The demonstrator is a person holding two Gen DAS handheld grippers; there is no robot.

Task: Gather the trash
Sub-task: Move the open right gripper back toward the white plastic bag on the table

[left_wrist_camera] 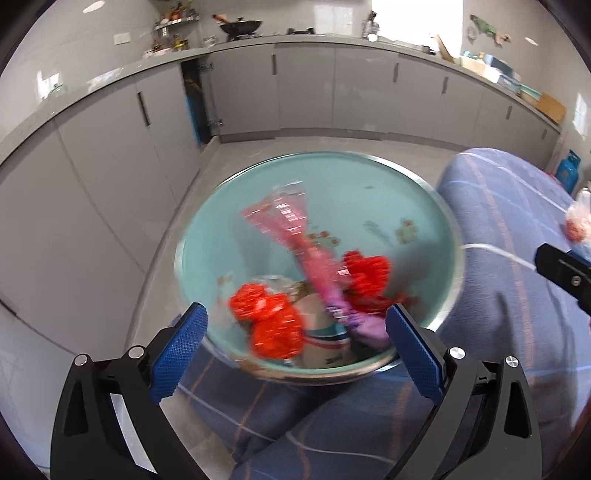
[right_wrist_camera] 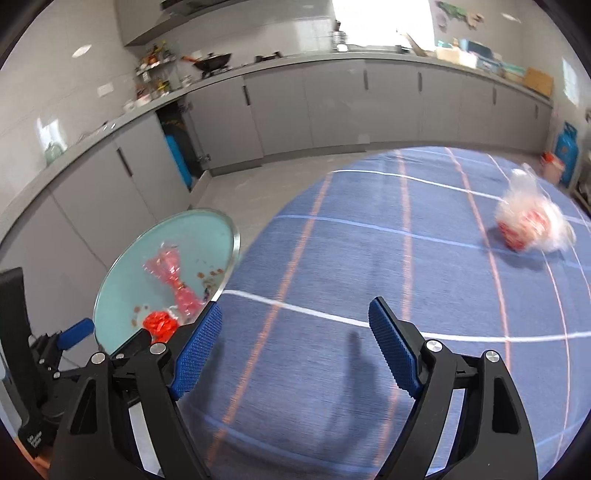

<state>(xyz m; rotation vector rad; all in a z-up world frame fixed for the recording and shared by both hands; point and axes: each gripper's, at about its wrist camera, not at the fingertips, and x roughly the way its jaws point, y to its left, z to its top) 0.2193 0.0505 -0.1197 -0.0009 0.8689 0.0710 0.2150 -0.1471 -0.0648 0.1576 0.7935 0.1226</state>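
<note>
A teal metal-rimmed bowl sits by the left edge of the blue checked tablecloth. In it lie a pink wrapper, red crumpled wrappers and a paper cup. My left gripper is open, its fingers on either side of the bowl's near rim, not gripping. The bowl also shows in the right wrist view. My right gripper is open and empty above the tablecloth. A clear plastic bag with red contents lies far right on the cloth.
Grey kitchen cabinets and a countertop with a wok line the far walls. A blue gas cylinder stands on the floor at the right. The grey floor lies beyond the table.
</note>
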